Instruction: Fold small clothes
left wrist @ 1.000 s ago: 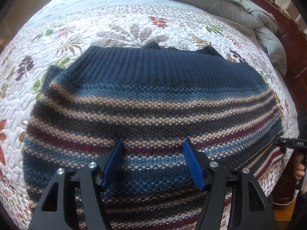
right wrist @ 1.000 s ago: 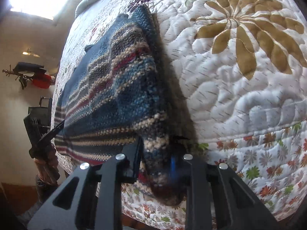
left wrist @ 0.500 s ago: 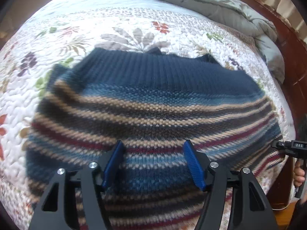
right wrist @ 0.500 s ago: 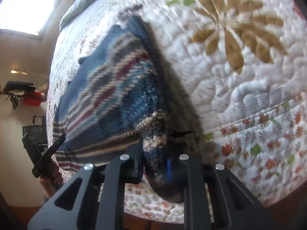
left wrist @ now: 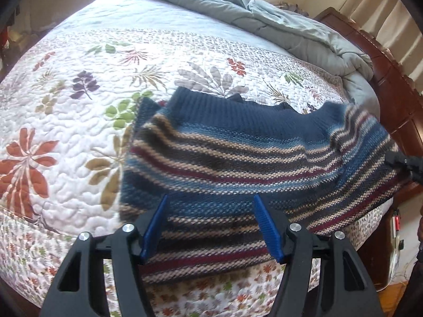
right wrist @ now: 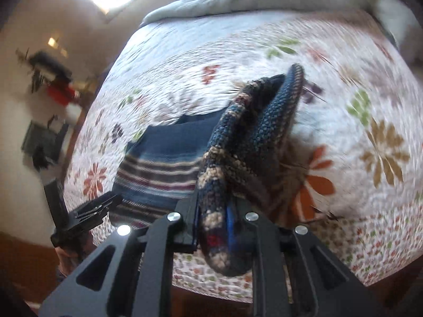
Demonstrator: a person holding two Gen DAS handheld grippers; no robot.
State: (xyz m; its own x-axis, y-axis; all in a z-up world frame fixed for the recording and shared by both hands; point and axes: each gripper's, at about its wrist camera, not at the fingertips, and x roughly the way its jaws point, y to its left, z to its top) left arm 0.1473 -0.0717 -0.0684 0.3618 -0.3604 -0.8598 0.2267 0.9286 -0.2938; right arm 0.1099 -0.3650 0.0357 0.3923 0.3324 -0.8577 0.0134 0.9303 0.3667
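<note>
A small striped knit sweater (left wrist: 238,163), navy with tan, maroon and blue stripes, lies on the floral quilt (left wrist: 79,121) near the bed's front edge. My left gripper (left wrist: 211,224) is open and empty, hovering over the sweater's lower part. My right gripper (right wrist: 214,224) is shut on the sweater's right edge (right wrist: 238,158) and holds it lifted and folded up off the quilt (right wrist: 370,158). The raised right side shows in the left wrist view (left wrist: 364,137), with the right gripper's tip (left wrist: 407,162) beside it. The left gripper also shows in the right wrist view (right wrist: 87,214).
A grey comforter (left wrist: 277,26) is bunched at the far end of the bed. A dark wooden bed frame (left wrist: 396,100) runs along the right side. The quilt drops over the bed's front edge (left wrist: 211,295).
My right gripper has lifted the sweater's right edge off the quilt and swung it upward and leftward. My left gripper has pulled back and shifted, still open.
</note>
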